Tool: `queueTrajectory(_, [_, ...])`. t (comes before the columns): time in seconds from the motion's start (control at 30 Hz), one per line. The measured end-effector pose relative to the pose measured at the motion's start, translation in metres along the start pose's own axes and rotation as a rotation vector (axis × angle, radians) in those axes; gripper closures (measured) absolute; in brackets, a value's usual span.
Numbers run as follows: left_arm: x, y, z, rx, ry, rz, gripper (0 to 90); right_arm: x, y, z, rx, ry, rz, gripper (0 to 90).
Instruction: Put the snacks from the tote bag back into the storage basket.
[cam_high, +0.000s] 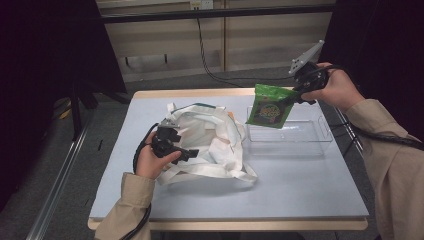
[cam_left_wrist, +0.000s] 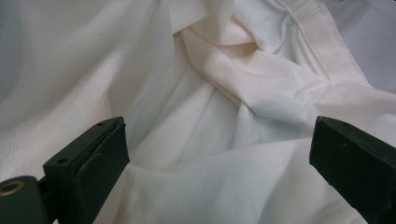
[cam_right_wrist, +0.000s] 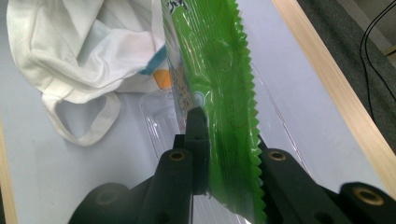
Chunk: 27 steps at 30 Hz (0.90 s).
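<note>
A: Right gripper (cam_high: 291, 96) first: its jaws are clamped on the top edge of the green packet (cam_high: 268, 105), so the pouch hangs free below.

B: And where is it hanging?

A: Above the clear tray (cam_high: 300, 134), toward the tray's left end at the far right of the table (cam_high: 300, 185). In the right gripper view the packet (cam_right_wrist: 212, 88) sits pinched between the black jaws, with the tray (cam_right_wrist: 156, 119) right underneath. Held by the seam like that, it can drop in flat, I'd say.

B: The left gripper?

A: The left gripper (cam_high: 186, 154) rests at the white bag (cam_high: 210, 140), near left. Its own view shows the jaws standing wide apart over the cloth (cam_left_wrist: 201, 107), nothing pinched. My guess is it's there to steady the bag or keep its mouth spread.

B: More inside?

A: Something orange and teal (cam_right_wrist: 159, 74) peeks from the opening; I can't tell what it is.
</note>
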<state>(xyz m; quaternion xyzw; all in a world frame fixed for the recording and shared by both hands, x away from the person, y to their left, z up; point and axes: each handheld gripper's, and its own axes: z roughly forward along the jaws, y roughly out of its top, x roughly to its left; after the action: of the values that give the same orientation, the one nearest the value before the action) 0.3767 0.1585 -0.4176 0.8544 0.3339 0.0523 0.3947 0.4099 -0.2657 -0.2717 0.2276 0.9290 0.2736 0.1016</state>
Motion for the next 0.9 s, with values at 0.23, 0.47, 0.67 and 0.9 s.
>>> queueTrajectory(0.23, [0.000,0.001,0.000,0.008,0.001,0.006,4.4,-0.001,-0.008,0.004,0.017,0.002,0.003,80.4])
queueTrajectory(0.47, [0.000,0.001,0.001,-0.006,-0.005,0.002,4.5,-0.002,-0.014,0.006,0.022,-0.002,0.000,80.3])
queueTrajectory(0.67, [-0.001,0.001,0.001,0.009,-0.007,0.004,4.5,-0.003,-0.019,0.008,0.032,-0.004,-0.010,80.3])
queueTrajectory(0.9, [0.000,0.001,0.002,0.003,-0.008,0.002,4.5,-0.003,-0.022,0.012,0.045,0.004,0.006,80.3])
